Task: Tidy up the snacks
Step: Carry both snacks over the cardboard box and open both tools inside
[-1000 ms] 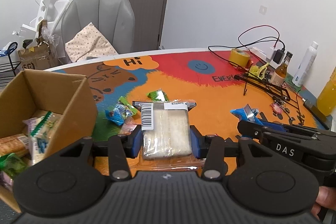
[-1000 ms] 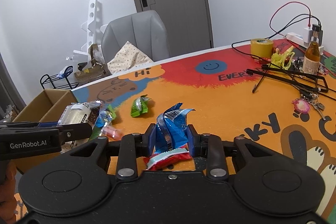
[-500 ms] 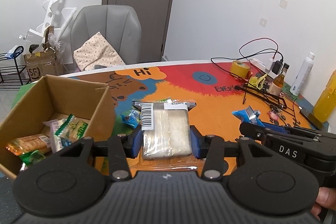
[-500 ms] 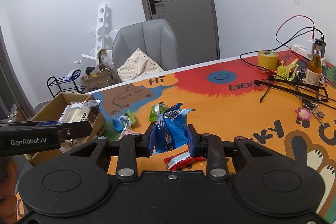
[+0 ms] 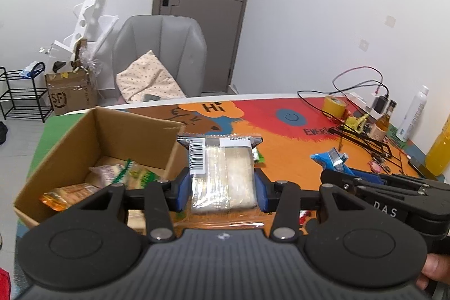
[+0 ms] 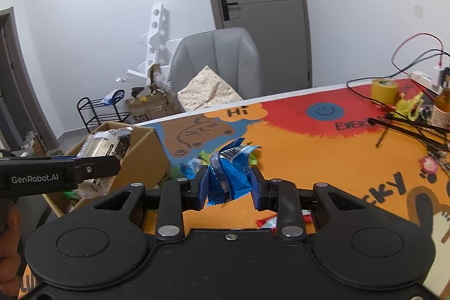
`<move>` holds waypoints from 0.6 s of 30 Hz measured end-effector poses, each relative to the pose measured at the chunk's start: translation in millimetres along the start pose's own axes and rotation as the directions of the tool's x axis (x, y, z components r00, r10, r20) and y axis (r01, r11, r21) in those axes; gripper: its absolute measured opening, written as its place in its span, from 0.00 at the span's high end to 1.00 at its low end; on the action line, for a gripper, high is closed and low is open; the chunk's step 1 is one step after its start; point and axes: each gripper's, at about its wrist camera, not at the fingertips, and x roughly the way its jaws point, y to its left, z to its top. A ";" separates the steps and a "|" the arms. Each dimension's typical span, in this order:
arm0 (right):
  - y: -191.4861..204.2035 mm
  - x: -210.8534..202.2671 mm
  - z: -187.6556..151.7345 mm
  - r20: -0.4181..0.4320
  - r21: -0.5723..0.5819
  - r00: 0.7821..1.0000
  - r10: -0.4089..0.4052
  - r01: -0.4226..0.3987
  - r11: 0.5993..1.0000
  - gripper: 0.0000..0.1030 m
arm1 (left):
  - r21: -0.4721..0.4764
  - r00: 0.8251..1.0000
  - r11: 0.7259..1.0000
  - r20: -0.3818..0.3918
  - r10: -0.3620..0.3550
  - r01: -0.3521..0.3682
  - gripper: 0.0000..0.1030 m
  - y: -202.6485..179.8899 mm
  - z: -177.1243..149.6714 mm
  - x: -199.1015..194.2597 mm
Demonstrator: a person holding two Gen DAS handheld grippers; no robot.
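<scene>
Clear-wrapped pale snack pack (image 5: 223, 176) — barcode label, crimped ends

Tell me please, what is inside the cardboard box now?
Inside the cardboard box lie an orange snack packet and a green-white packet. The left gripper and its clear-wrapped snack cover the box's near right corner.

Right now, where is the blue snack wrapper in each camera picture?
Left wrist view: the blue wrapper sits right of centre, sticking out of the right gripper.
Right wrist view: at centre, pinched between that gripper's blue pads.
Shared landmark: the cardboard box, at left in both.
</scene>
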 end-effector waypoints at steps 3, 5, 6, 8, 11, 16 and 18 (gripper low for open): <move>10.5 4.9 3.4 0.001 -0.012 1.000 0.022 -0.022 1.000 0.72 | -0.014 1.000 1.000 0.004 0.018 -0.018 0.56 12.6 2.5 -2.1; 17.8 8.7 5.2 0.001 -0.015 0.999 0.042 -0.042 0.999 0.72 | -0.023 0.999 0.999 0.011 0.033 -0.033 0.56 21.7 4.2 -4.9; 21.4 10.3 6.0 0.002 -0.017 0.999 0.050 -0.050 0.999 0.72 | -0.028 0.999 0.999 0.014 0.040 -0.040 0.56 25.8 4.7 -5.8; 29.4 14.3 7.7 0.003 -0.027 0.998 0.060 -0.060 0.998 0.72 | -0.039 0.998 0.998 0.016 0.054 -0.053 0.56 34.9 6.4 -7.0; 39.5 20.5 9.7 0.003 -0.028 0.996 0.084 -0.084 0.996 0.72 | -0.053 0.997 0.996 0.019 0.073 -0.072 0.56 48.1 8.2 -7.3; 54.0 31.7 13.6 0.001 -0.030 0.995 0.105 -0.105 0.994 0.72 | -0.080 0.995 0.992 0.021 0.102 -0.100 0.56 71.8 10.4 -5.1; 59.4 36.0 15.3 0.001 -0.034 0.994 0.110 -0.110 0.993 0.72 | -0.092 0.994 0.990 0.020 0.111 -0.108 0.56 80.2 11.6 -3.3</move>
